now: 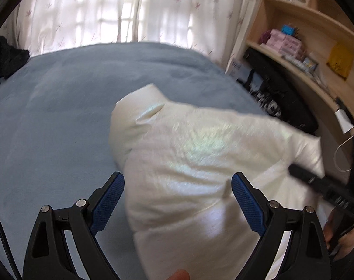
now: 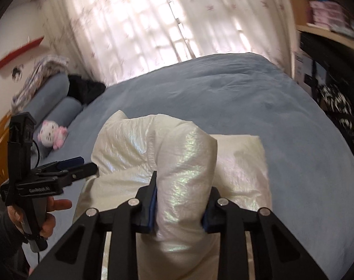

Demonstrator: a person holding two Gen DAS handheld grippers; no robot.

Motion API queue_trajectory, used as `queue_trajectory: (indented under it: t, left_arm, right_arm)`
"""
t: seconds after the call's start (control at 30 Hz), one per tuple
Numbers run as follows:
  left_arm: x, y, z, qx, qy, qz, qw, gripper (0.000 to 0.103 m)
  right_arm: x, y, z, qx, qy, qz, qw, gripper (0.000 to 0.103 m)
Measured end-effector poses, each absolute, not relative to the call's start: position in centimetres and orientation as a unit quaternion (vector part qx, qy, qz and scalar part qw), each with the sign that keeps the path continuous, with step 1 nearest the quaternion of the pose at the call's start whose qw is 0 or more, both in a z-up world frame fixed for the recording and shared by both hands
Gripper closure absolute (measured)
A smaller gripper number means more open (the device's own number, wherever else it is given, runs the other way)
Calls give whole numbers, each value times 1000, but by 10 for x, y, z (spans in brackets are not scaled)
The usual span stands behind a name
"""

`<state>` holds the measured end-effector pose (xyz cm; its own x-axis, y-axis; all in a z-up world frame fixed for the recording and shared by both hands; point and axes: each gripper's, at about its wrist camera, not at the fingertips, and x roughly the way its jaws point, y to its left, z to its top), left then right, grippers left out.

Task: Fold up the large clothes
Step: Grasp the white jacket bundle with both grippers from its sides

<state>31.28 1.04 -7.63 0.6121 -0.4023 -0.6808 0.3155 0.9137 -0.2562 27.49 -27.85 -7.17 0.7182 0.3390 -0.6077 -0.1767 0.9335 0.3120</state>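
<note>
A shiny cream puffer jacket (image 1: 188, 154) lies partly bunched on the blue bed (image 1: 60, 107). My left gripper (image 1: 178, 193) is open and empty, just above the jacket's near edge. It also shows in the right wrist view (image 2: 79, 165) at the left, held in a hand. My right gripper (image 2: 180, 204) is shut on a thick fold of the jacket (image 2: 184, 163) and holds it raised above the rest of the garment. The right gripper shows in the left wrist view (image 1: 317, 182) at the jacket's right side.
Wooden shelves (image 1: 300, 46) with boxes stand right of the bed, with a dark bag (image 1: 277, 98) below. Blue bolsters (image 2: 58, 107) and a plush toy (image 2: 52, 135) lie at the bed's left end. White curtains (image 2: 153, 23) hang behind the bed.
</note>
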Motion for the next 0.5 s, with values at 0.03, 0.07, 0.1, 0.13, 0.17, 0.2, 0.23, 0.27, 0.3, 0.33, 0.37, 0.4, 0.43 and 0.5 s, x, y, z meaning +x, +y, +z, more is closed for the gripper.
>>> queue_trajectory:
  t: [0.03, 0.07, 0.1, 0.13, 0.17, 0.2, 0.23, 0.27, 0.3, 0.33, 0.37, 0.4, 0.43, 0.5]
  left_arm:
    - [311, 3, -74, -59, 386, -206, 898, 11]
    - [311, -5, -72, -58, 383, -211, 897, 11]
    - [312, -14, -73, -53, 383, -214, 897, 11]
    - [313, -25, -74, -44, 385, -218, 896, 11]
    - [314, -34, -76, -35, 388, -218, 895, 11]
    - [314, -43, -78, -23, 388, -217, 895, 11]
    - [314, -53, -81, -6, 386, -214, 897, 11]
    - [314, -61, -81, 8, 385, -212, 898, 11]
    - [314, -70, -85, 24, 388, -209, 897, 11]
    - [314, -74, -87, 31, 390, -207, 897, 11]
    - [315, -79, -90, 38, 392, -205, 896, 11]
    - [317, -83, -93, 42, 395, -203, 895, 10]
    - [319, -85, -95, 44, 397, -202, 894, 10]
    - [320, -87, -99, 45, 402, -199, 892, 6]
  right_arm:
    - [274, -285, -76, 129, 348, 138, 918, 74]
    - [273, -292, -82, 147, 348, 138, 916, 74]
    - [272, -299, -87, 163, 348, 138, 913, 74]
    - [272, -305, -93, 179, 348, 138, 910, 74]
    - [272, -312, -101, 199, 347, 137, 906, 74]
    - [272, -316, -106, 210, 347, 137, 904, 74]
    - [272, -321, -113, 224, 346, 137, 901, 73]
    - [273, -328, -123, 245, 344, 137, 896, 71]
    - [274, -333, -130, 259, 342, 137, 893, 69]
    - [275, -337, -138, 275, 340, 138, 889, 66]
    - [276, -341, -146, 291, 338, 142, 884, 65]
    - [276, -343, -151, 301, 335, 145, 881, 65]
    - [277, -345, -156, 306, 331, 147, 881, 65]
    - [278, -344, -161, 309, 326, 150, 881, 64]
